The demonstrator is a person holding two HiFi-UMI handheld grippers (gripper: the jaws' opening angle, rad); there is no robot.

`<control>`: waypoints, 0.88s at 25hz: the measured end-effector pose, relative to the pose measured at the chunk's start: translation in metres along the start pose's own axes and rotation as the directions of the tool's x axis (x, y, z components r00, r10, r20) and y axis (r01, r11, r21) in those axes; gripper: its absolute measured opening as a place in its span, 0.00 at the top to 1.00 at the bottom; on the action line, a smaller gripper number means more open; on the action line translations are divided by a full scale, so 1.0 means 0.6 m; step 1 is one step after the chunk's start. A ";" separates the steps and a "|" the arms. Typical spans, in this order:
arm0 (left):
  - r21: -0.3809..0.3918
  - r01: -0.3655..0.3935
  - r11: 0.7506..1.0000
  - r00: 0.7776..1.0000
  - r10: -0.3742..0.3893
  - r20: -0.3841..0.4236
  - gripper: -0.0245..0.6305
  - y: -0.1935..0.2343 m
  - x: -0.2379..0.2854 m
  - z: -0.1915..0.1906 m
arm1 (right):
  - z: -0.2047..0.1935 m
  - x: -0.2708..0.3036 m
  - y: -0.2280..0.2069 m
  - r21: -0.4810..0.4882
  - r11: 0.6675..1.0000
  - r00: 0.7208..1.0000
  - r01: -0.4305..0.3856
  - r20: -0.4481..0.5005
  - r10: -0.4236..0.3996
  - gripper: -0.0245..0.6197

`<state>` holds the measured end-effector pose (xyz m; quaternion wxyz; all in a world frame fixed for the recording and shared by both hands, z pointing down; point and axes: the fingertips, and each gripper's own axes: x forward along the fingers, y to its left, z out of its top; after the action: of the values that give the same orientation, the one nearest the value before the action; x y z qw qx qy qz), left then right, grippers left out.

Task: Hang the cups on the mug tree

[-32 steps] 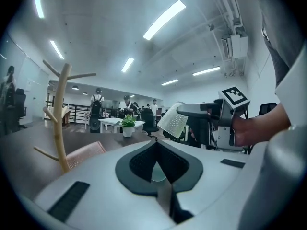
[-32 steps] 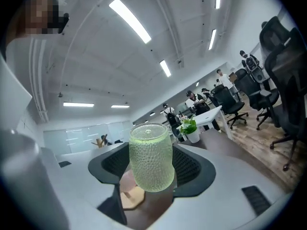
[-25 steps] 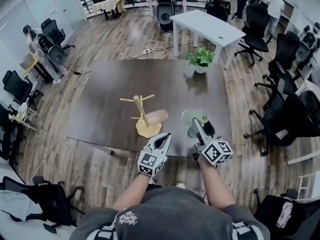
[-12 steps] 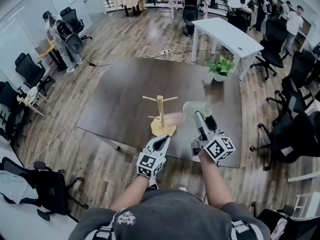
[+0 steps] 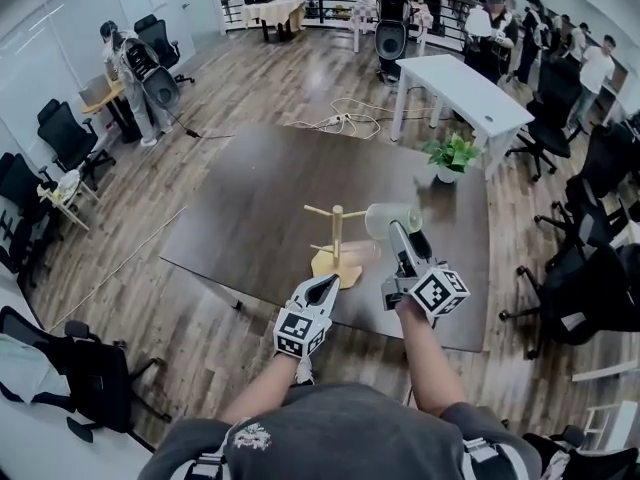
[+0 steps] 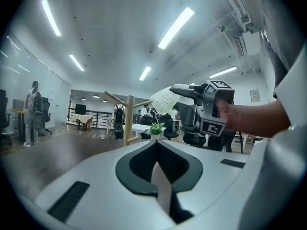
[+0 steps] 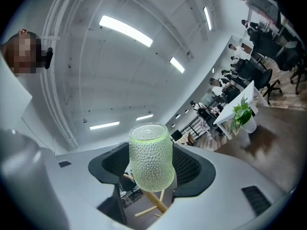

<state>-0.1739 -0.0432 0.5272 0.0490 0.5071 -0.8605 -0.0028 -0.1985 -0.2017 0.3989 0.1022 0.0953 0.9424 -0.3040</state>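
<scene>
The wooden mug tree (image 5: 337,236) stands near the dark table's (image 5: 250,218) front edge. A pale pink cup (image 5: 362,253) lies on its side by the tree's base. My right gripper (image 5: 396,230) is shut on a green dimpled glass cup (image 5: 391,219), held up just right of the tree's top pegs. In the right gripper view the cup (image 7: 151,156) sits upright between the jaws, with the tree's pegs (image 7: 153,202) behind it. My left gripper (image 5: 327,283) is shut and holds nothing, low in front of the tree. From the left gripper view (image 6: 158,150) the tree (image 6: 128,120) and green cup (image 6: 165,99) are ahead.
A small potted plant (image 5: 452,155) stands at the table's far right corner. A white table (image 5: 460,78) and black office chairs (image 5: 590,268) lie to the right and beyond. People stand at the room's far side.
The right gripper has lifted the green cup off the table and carried it left toward the tree's top. The head view has shifted; the left gripper stayed shut and low.
</scene>
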 end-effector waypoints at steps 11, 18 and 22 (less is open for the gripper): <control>-0.007 -0.029 1.000 1.000 0.029 -0.010 0.95 0.039 -0.003 -0.016 | -0.053 0.038 -0.012 0.115 0.993 0.997 -0.026 -0.062 0.034 0.50; -0.011 -0.046 0.999 0.999 0.046 -0.016 0.95 0.053 -0.012 -0.025 | -0.082 0.049 -0.001 0.178 0.981 0.992 -0.073 -0.086 0.089 0.50; -0.014 -0.056 0.998 0.998 0.055 -0.017 0.95 0.060 -0.012 -0.028 | -0.094 0.054 -0.007 0.186 0.980 0.990 -0.074 -0.108 0.095 0.50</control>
<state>-0.2005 -0.0190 0.5451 0.0598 0.4826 -0.8738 -0.0036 -0.2384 -0.1680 0.4381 0.0508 0.1619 0.9101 -0.3780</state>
